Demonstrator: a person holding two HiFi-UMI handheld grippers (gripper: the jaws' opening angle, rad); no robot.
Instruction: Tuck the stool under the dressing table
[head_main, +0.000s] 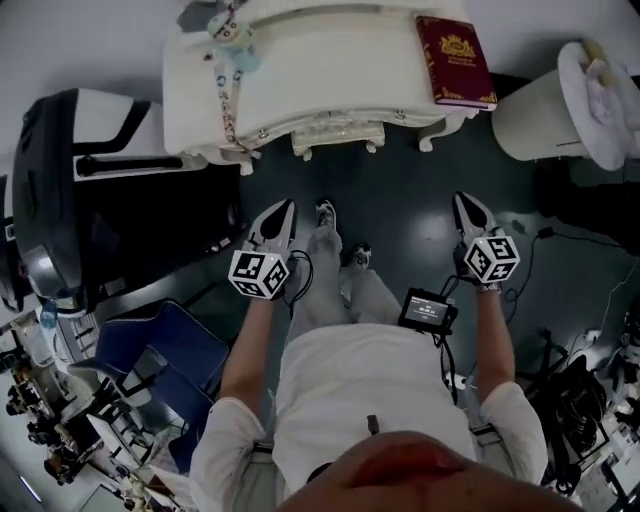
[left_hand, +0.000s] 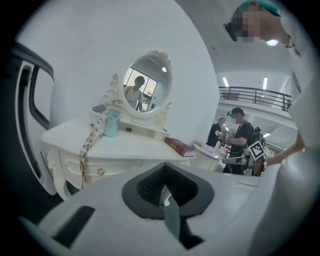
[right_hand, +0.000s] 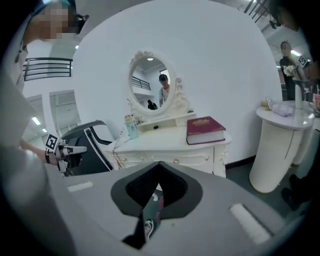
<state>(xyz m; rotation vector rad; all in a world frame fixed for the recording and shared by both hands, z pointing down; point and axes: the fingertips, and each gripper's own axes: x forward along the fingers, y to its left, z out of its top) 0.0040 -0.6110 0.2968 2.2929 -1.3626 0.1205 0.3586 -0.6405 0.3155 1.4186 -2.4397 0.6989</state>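
The white dressing table (head_main: 330, 70) stands at the top of the head view, with a red book (head_main: 455, 60), a teal bottle (head_main: 235, 40) and a beaded strap on it. A white ornate piece with small feet (head_main: 337, 135), seemingly the stool, sits under the table's front edge. My left gripper (head_main: 282, 206) and right gripper (head_main: 464, 200) hang in the air in front of the table, apart from it. Both point toward it, shut and with nothing in them. In the gripper views the shut jaws (left_hand: 165, 192) (right_hand: 155, 192) face the table (left_hand: 125, 150) (right_hand: 170, 145) and its oval mirror (right_hand: 151, 82).
A white round pedestal (head_main: 545, 115) with a cloth on top stands right of the table. A black and white machine (head_main: 60, 200) fills the left side, with a blue chair (head_main: 160, 360) nearer me. Cables lie on the dark floor at right. Other people (left_hand: 242, 140) stand beyond.
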